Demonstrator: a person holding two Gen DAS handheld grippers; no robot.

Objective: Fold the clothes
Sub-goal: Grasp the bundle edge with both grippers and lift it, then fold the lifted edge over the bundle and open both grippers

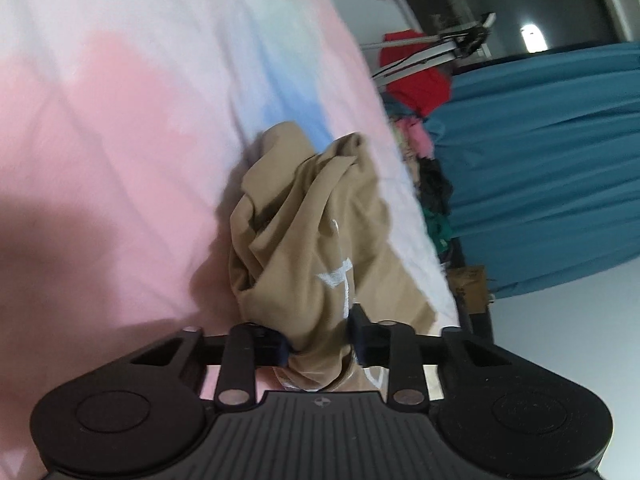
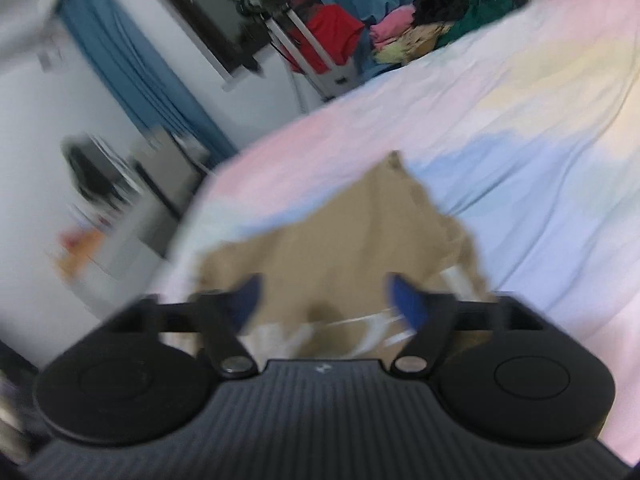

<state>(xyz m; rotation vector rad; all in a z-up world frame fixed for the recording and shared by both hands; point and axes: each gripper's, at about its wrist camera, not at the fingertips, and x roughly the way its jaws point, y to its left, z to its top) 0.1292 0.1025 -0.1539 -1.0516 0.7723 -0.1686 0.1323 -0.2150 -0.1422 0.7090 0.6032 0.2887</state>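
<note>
Behind your work, a white-walled room is hung with blue curtains (image 1: 552, 160), and a dark-framed panel (image 2: 208, 20) is set in the wall. Your work surface is the bed (image 1: 120, 128), spread with a pastel sheet in pink, blue, pale yellow and white patches.

At the bed's far edge you have a loose pile of clothes (image 2: 432, 20) in black, green, pink and yellow; whether it sits in any container you cannot tell. Just beside the pile, a red garment (image 2: 328, 36) hangs by a metal stand (image 2: 304, 40). No basket or bin shows clearly in either view.

On the sheet lies the tan garment (image 1: 312, 232) with white printed marks, crumpled and bunched.

Your left gripper (image 1: 320, 336) is narrowed onto a gathered fold of that tan garment: the blue pads press the cloth from both sides, and the fabric rises in a creased heap ahead of the fingers.

Your right gripper (image 2: 328, 300) stands wide. Its blue fingertips (image 2: 408, 300) are well apart over the tan garment, which lies beneath and between them without being pinched. The right view is blurred.
</note>
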